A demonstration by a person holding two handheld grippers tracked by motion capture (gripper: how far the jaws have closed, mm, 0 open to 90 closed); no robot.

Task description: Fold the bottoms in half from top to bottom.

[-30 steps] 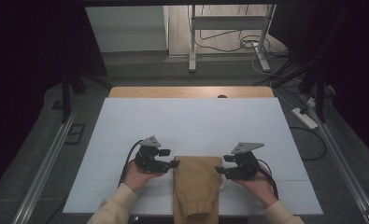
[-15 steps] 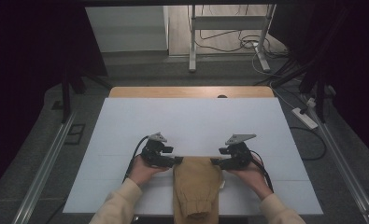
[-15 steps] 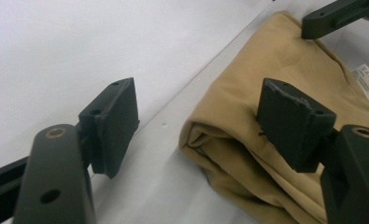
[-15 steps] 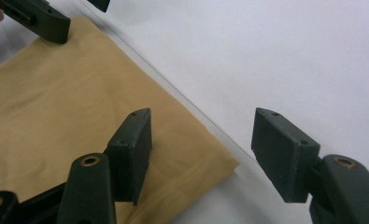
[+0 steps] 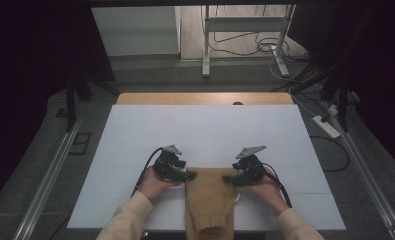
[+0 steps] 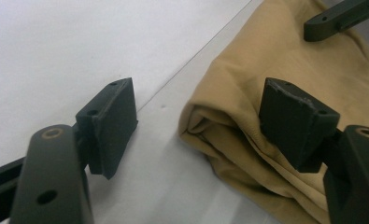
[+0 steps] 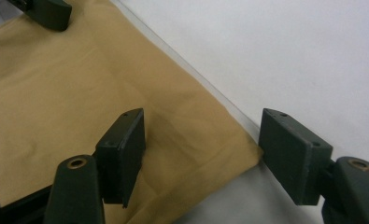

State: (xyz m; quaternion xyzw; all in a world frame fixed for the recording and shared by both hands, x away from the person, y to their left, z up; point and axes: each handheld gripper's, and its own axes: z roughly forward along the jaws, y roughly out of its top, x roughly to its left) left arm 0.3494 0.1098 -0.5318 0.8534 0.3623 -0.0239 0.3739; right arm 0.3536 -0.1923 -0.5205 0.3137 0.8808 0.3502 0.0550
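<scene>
A tan folded garment lies at the near middle of the white table, its lower end hanging over the front edge. My left gripper is at its far left corner. In the left gripper view the jaws stand open around the folded corner of the cloth without pressing on it. My right gripper is at the far right corner. Its jaws have just been opening and stand apart, with the corner of the garment between them.
A wooden strip borders the table's far edge. Metal rails run along both sides. A power strip and cables lie on the floor at the right, and a stand's legs rise behind the table.
Both hands have drawn inward and slightly down onto the garment's far corners. The right jaws stand wider than before. The garment has not shifted.
</scene>
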